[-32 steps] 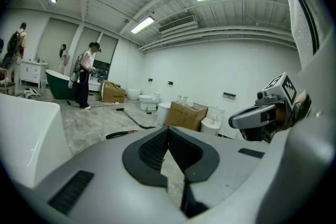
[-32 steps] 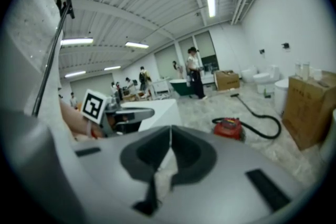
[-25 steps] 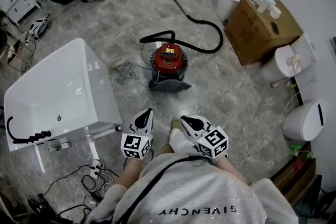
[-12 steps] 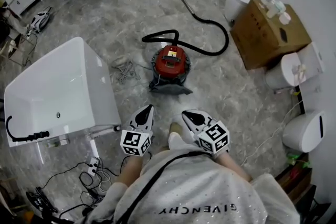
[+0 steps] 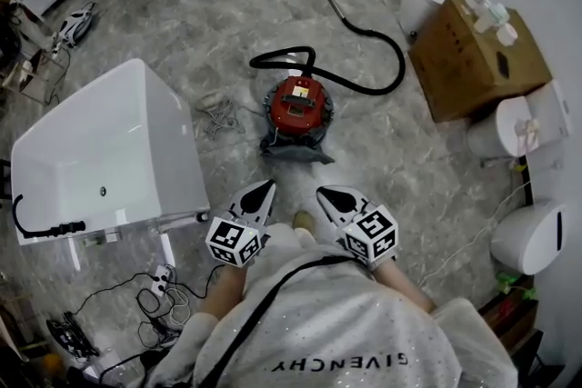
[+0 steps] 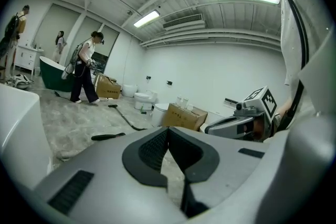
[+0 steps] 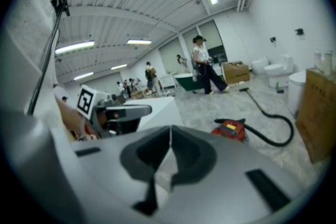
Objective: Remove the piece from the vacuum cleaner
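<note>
Head view: the red vacuum cleaner (image 5: pixel 298 107) stands out on the floor (image 5: pixel 209 32). Its black hose (image 5: pixel 368 36) curls toward the far edge. The left gripper (image 5: pixel 265 186) and right gripper (image 5: pixel 325 192) point at it, well apart from it.

Left gripper view: the fingers (image 6: pixel 152 147) are pressed together, holding nothing.

Right gripper view: its fingers (image 7: pixel 186 152) are pressed together too, empty. The vacuum cleaner sits ahead on the floor.

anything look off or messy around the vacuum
Nothing looks damaged. The red vacuum cleaner sits on crumpled grey material, its black hose sprawls loose across the floor, and a tangled cord lies beside it.
</note>
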`<act>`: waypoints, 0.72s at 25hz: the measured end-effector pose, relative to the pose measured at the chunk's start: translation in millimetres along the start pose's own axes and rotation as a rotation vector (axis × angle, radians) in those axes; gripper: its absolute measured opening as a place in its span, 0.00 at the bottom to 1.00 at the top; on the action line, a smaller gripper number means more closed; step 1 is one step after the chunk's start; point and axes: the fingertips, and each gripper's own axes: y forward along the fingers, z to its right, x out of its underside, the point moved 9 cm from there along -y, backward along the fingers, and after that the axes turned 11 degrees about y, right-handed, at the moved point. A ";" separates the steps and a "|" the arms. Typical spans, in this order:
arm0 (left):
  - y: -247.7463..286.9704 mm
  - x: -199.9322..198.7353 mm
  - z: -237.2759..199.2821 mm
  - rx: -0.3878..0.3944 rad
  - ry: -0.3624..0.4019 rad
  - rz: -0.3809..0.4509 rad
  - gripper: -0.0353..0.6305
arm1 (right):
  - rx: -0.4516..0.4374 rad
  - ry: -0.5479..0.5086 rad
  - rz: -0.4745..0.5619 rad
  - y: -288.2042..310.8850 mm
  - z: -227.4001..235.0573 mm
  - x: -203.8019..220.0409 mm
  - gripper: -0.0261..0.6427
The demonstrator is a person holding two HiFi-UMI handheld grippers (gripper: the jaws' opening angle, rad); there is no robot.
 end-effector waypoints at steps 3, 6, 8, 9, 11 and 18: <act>3.1 -1.9 3.4 0.013 0.000 -0.021 0.08 | -0.008 0.033 -0.010 2.8 6.4 4.6 0.06; -0.3 0.6 5.1 0.036 0.015 -0.068 0.08 | -0.009 0.059 -0.027 5.9 12.3 11.9 0.06; 1.8 4.0 0.3 0.035 0.022 -0.103 0.08 | -0.004 0.080 -0.027 10.1 21.0 12.0 0.06; 4.5 5.4 -3.2 0.032 0.021 -0.117 0.08 | -0.003 0.088 -0.025 12.3 25.6 10.8 0.06; 13.9 7.4 -9.7 0.034 0.012 -0.133 0.08 | -0.003 0.088 -0.023 16.3 35.3 6.7 0.06; 63.3 19.6 -18.6 0.242 -0.111 -0.087 0.08 | 0.058 0.134 -0.029 26.0 64.7 5.5 0.06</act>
